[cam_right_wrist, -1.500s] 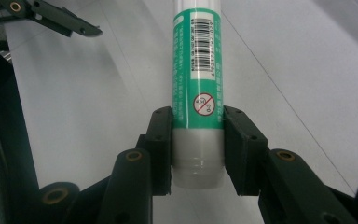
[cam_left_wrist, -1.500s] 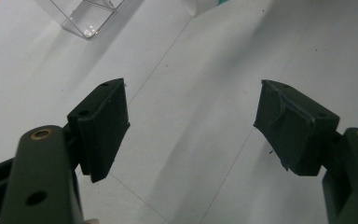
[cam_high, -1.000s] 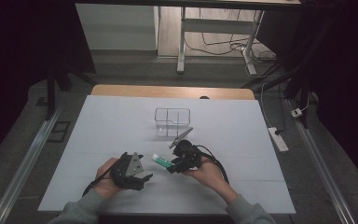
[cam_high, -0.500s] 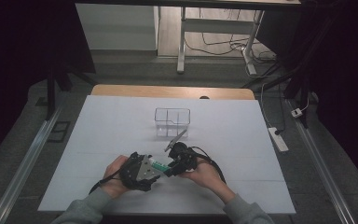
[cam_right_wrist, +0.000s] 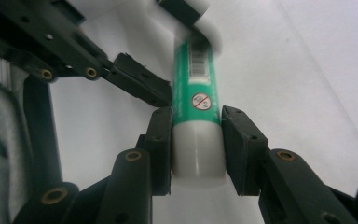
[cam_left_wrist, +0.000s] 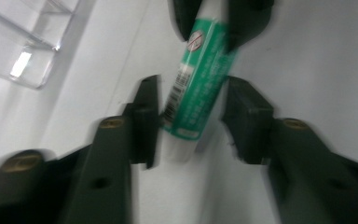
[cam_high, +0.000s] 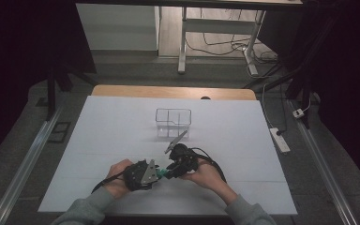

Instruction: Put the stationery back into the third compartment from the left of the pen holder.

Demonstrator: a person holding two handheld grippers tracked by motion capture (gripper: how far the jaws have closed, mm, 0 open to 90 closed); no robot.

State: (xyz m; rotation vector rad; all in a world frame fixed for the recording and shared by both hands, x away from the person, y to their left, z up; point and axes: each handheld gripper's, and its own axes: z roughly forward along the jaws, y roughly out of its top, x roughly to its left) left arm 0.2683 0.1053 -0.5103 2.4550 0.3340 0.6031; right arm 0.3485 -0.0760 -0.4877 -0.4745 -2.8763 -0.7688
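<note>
A green and white glue stick [cam_high: 162, 174] hangs just above the white table [cam_high: 243, 140] between my two grippers. My right gripper [cam_right_wrist: 196, 140] is shut on its white end, pads pressing both sides. The stick [cam_right_wrist: 196, 88] points away from it toward the left gripper's fingers [cam_right_wrist: 140, 86]. My left gripper [cam_left_wrist: 191, 116] straddles the stick's [cam_left_wrist: 200, 74] other end. Its jaws have just been closing: one pad touches the label and the other stands a little off. In the high view the left gripper [cam_high: 154, 173] and right gripper [cam_high: 169, 173] meet near the front edge.
A clear plastic box [cam_high: 173, 122] with compartments stands mid-table, behind the grippers, and shows at the upper left of the left gripper view [cam_left_wrist: 23, 46]. A white power strip [cam_high: 280, 139] lies on the floor at the right. A wooden edge [cam_high: 168, 91] borders the table's far side.
My left gripper has moved right to the glue stick and its jaws have narrowed around the stick's free end. The right gripper has kept still with the stick.
</note>
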